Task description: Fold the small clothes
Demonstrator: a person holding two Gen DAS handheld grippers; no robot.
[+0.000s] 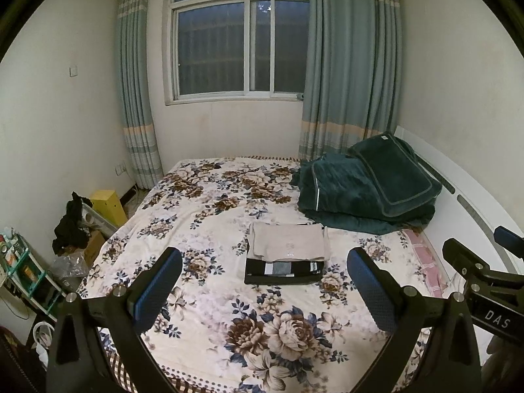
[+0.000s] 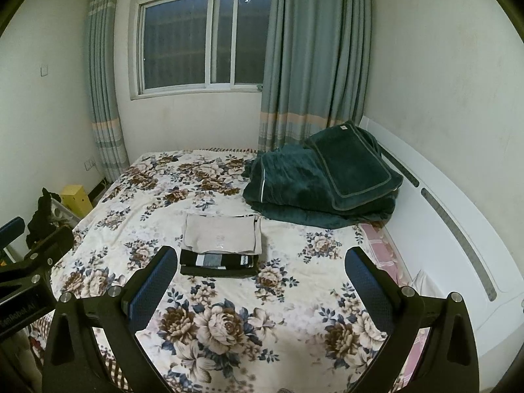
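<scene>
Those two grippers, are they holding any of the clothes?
No. The left gripper and right gripper are open and hold nothing; the folded clothes lie stacked on the bed.

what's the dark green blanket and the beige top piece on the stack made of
Dark green blanket: looks like plush fleece or velvet, with soft sheen, thick folds and a corded edge. Beige garment: probably thin knit cotton, matte and lying flat; fibre can't be confirmed.

Left wrist view: white letters "DAS" read on the black body of the right gripper (image 1: 491, 263). Right wrist view: partial text "enRobot.AI" read on the black body of the left gripper (image 2: 19, 245). No other text was legible.
</scene>
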